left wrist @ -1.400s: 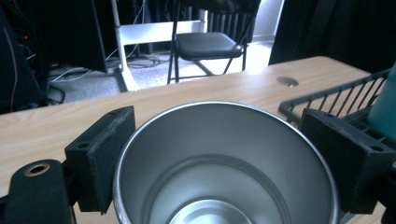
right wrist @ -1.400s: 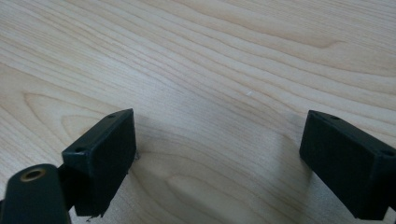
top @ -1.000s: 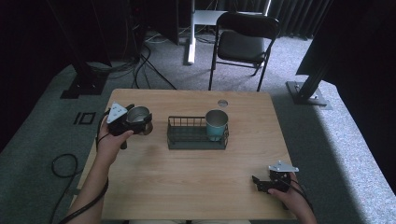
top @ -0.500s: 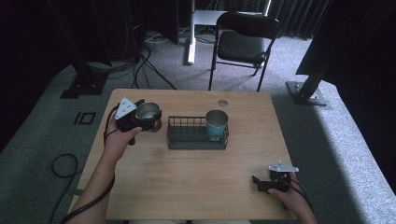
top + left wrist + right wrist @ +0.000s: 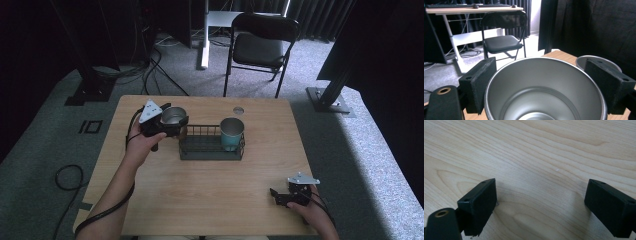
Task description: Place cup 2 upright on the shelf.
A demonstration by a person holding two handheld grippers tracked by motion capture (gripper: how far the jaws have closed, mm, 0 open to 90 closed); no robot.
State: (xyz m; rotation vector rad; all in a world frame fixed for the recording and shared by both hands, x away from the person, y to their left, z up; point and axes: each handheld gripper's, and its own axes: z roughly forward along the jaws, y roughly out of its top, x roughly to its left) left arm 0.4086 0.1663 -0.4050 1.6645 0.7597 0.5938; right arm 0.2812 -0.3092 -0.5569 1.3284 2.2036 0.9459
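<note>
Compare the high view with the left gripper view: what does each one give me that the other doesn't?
High view alone: the wire basket, the teal cup standing in it, the right gripper resting open on the table.
Left gripper view alone: the steel cup's bare inside, and the pads pressed on its wall.
Both: the left gripper holding that cup, and the chair.

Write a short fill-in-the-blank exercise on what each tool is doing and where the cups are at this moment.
1. The left tool grips a silver metal ____.
2. The teal cup stands inside the wire ____.
3. The right tool, with nothing between its jaws, is ____.
4. Beyond the table stands a black folding ____.

Missing words: cup; basket; open; chair
</note>
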